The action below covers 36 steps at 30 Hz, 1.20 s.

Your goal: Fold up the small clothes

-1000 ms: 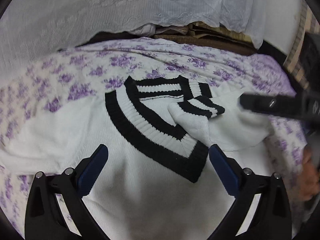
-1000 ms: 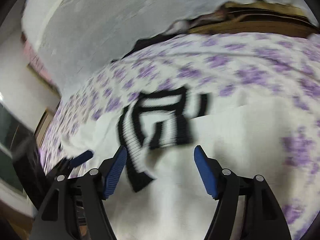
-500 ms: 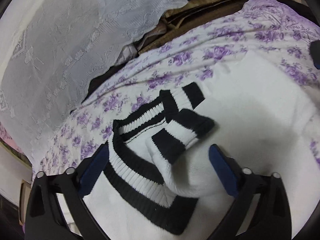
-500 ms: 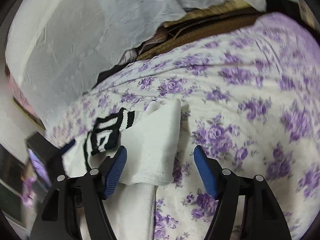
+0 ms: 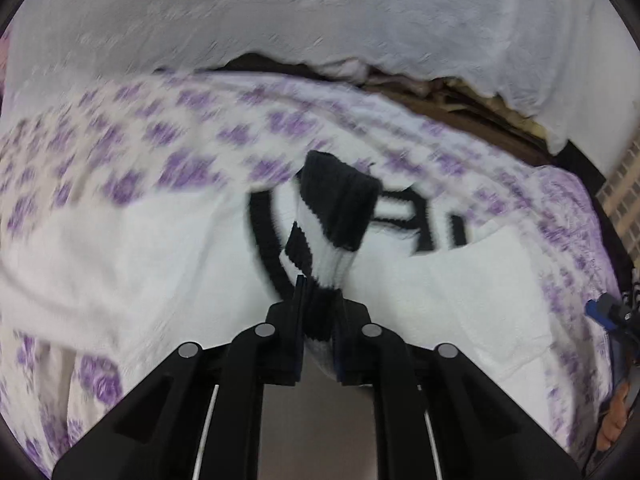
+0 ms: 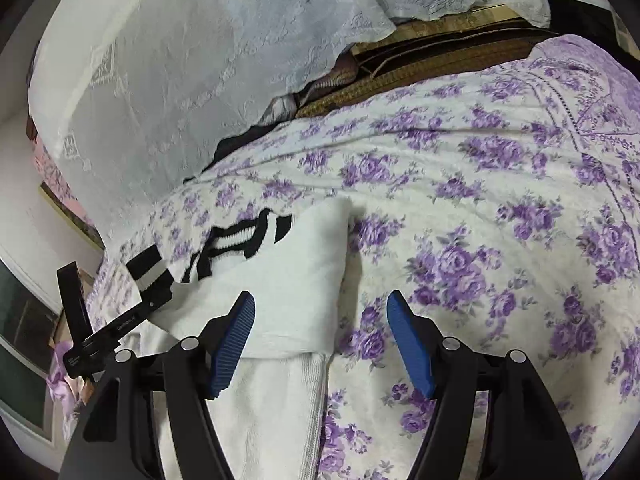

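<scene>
A small white knit sweater (image 5: pixel 132 248) with black-and-white striped trim lies on the purple-flowered bed cover (image 5: pixel 120 156). My left gripper (image 5: pixel 318 300) is shut on the sweater's striped sleeve cuff (image 5: pixel 334 216), which stands up from the jaws above the garment. In the right wrist view the sweater (image 6: pixel 296 280) lies folded at lower left, and the left gripper (image 6: pixel 154 300) shows there holding the striped cuff (image 6: pixel 150 270). My right gripper (image 6: pixel 320 336) is open and empty, over the sweater's right edge and the cover.
A white lace cloth (image 6: pixel 192 52) hangs behind the bed, with brown woven material (image 6: pixel 420 64) under its edge. The flowered cover (image 6: pixel 500 220) spreads wide to the right. The right gripper's blue tip (image 5: pixel 604 314) shows at the left wrist view's right edge.
My left gripper has shut on the striped sleeve cuff and lifted it; it was open before. My right gripper has stayed open and moved little at the sweater's right edge.
</scene>
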Available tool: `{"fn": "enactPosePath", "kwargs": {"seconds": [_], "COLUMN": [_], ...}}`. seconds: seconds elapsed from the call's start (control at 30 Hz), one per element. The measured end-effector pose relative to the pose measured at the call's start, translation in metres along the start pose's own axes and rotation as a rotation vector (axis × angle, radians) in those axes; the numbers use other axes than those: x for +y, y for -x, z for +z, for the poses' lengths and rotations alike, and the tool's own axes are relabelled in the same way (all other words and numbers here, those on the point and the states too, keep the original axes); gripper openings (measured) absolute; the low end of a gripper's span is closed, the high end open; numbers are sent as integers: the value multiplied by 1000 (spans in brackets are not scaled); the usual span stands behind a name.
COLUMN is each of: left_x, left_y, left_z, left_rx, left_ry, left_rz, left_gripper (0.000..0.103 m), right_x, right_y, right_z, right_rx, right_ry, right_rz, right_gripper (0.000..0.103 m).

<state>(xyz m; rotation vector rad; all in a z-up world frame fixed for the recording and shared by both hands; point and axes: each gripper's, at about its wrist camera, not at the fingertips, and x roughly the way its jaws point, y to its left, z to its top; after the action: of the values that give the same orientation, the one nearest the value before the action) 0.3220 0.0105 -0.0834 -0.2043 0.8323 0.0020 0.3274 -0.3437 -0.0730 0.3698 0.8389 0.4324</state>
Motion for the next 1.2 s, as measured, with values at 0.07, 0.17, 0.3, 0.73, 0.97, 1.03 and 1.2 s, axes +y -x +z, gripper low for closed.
{"fn": "enactPosePath", "kwargs": {"seconds": [0.07, 0.17, 0.3, 0.73, 0.97, 1.03, 1.2], "left_x": [13, 24, 28, 35, 29, 27, 45], "left_y": [-13, -9, 1, -6, 13, 1, -21], "left_z": [-11, -12, -10, -14, -12, -11, -9], "left_rx": [36, 20, -45, -12, -98, -42, 49], "left_ry": [38, 93, 95, 119, 86, 66, 144], "left_rz": [23, -10, 11, 9, -47, -6, -23], "left_gripper": [11, 16, 30, 49, 68, 73, 73], "right_x": [7, 15, 27, 23, 54, 48, 15], "right_y": [-7, -16, -32, -64, -89, -113, -135], "right_z": [-4, -9, -11, -6, 41, 46, 33], "right_rx": [15, 13, 12, 104, 124, 140, 73], "right_ry": [23, 65, 120, 112, 157, 129, 58], "right_rz": [-22, -84, -152, -217, -211, -215, -158], "right_gripper": [69, 54, 23, 25, 25, 23, 16]}}
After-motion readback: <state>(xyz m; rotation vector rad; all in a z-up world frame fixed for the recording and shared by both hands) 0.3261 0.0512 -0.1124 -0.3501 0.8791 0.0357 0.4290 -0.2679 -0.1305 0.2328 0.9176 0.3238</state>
